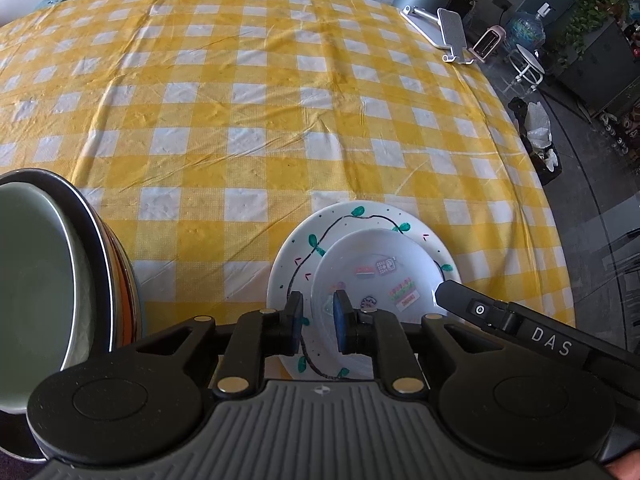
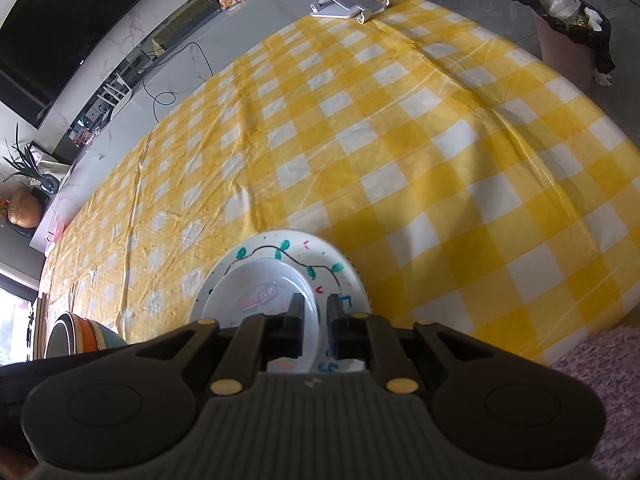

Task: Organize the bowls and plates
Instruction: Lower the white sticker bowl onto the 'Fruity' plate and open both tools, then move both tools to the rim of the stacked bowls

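On the near edge of the bench, covered by a yellow-and-white checked cloth (image 1: 256,92), lies a large white round plate with a hand-drawn black vine and green leaves (image 1: 304,248). It rests flat, face up. A smaller white round plate with pastel stickers (image 1: 372,264) sits on top of it, also face up, shifted toward the large plate's right side in the left wrist view. Being round, neither plate has a long axis.

The left gripper (image 1: 318,322) straddles the small plate's near-left rim: one finger stands outside the rim over the large plate, the other inside the small plate's well. Its jaws pinch that rim or stand very close on it; actual contact cannot be told. The right gripper (image 2: 315,326) straddles the small plate's right rim with a narrow gap, and whether its jaws press the rim cannot be told either.

To the left, near the bench edge, stands a stack of nested bowls, the innermost pale green, then dark grey, orange and teal (image 1: 44,264). At the far right corner sits a silver phone stand (image 1: 448,34). A bin lined with a black bag (image 2: 568,28) stands on the floor beyond.
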`<state>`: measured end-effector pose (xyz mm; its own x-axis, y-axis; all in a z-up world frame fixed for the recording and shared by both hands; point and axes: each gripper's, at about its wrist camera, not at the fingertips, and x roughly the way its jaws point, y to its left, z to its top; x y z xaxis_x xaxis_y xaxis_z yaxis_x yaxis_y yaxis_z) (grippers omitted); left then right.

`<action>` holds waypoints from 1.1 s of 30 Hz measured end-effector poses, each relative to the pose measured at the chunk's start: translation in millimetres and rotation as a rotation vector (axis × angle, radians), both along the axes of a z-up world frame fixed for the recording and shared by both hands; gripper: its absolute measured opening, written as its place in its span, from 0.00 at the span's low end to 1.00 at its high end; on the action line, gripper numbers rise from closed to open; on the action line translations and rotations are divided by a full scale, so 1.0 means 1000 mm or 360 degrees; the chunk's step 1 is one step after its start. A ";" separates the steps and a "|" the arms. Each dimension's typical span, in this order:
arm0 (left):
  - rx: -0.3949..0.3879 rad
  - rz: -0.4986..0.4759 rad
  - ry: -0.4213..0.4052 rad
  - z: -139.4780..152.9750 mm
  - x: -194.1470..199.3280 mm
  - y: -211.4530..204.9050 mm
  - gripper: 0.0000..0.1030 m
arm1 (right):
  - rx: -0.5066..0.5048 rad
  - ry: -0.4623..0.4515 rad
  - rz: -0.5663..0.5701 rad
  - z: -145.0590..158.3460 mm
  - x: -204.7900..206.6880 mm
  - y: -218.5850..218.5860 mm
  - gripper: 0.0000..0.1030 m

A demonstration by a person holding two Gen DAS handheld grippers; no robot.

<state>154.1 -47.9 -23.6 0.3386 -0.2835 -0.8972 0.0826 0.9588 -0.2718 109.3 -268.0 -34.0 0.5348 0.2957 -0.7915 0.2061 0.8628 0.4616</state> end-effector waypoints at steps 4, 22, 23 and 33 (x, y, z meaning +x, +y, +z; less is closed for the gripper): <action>-0.0033 -0.0022 -0.0117 0.025 -0.012 0.006 0.32 | -0.0058 -0.0075 -0.0007 0.016 -0.005 0.002 0.31; -0.0073 0.0376 -0.0507 0.098 -0.066 0.144 0.68 | -0.0145 -0.0341 0.0169 0.084 -0.035 0.085 0.69; -0.0088 0.0406 -0.0501 0.096 -0.067 0.152 0.69 | -0.0115 -0.0323 0.0182 0.084 -0.034 0.090 0.72; -0.0303 0.0601 -0.0320 0.047 -0.071 0.214 0.70 | 0.0001 -0.0087 0.0358 0.057 -0.022 0.160 0.71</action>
